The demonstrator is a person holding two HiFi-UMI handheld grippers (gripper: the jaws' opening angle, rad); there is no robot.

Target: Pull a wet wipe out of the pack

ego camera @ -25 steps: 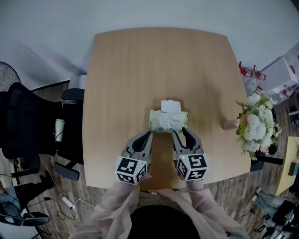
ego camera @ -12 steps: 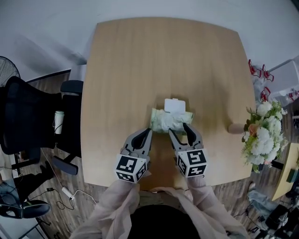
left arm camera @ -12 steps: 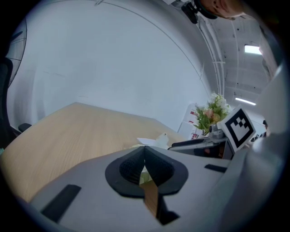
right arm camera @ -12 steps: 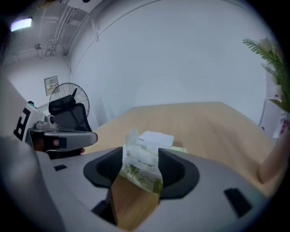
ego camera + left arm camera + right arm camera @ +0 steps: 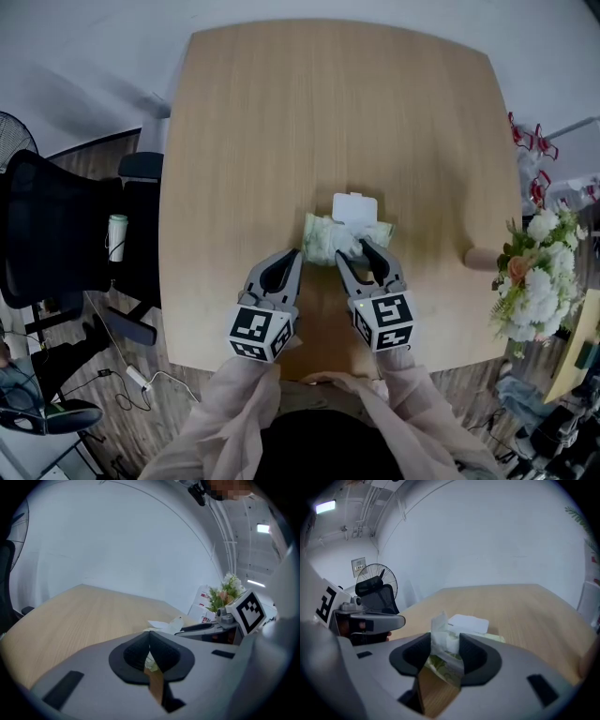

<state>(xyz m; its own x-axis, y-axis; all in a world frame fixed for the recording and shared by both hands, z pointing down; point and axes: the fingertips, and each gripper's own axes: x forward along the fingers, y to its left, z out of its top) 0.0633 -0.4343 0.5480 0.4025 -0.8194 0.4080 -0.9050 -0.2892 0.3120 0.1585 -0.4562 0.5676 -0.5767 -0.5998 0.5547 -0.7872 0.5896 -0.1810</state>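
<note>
A green wet-wipe pack (image 5: 323, 242) lies on the wooden table (image 5: 281, 122) with its white lid (image 5: 354, 208) flipped open. A white wipe (image 5: 439, 629) sticks up from its opening. My right gripper (image 5: 360, 251) reaches over the pack with that wipe standing between its pads. The jaws have just been closing, but a gap still shows and the wipe looks unsqueezed. My left gripper (image 5: 298, 255) is shut, empty, its tips at the pack's front left end. In the left gripper view (image 5: 150, 639) a bit of green pack shows under the joined pads.
A black office chair (image 5: 56, 234) stands left of the table, and a fan (image 5: 377, 581) behind it. White flowers (image 5: 539, 272) are at the right, and a short wooden piece (image 5: 483, 258) lies near the table's right edge.
Both grippers have moved forward and down to the pack. The right jaws spread wider, then narrowed around the upright wipe. The left gripper stayed shut.
</note>
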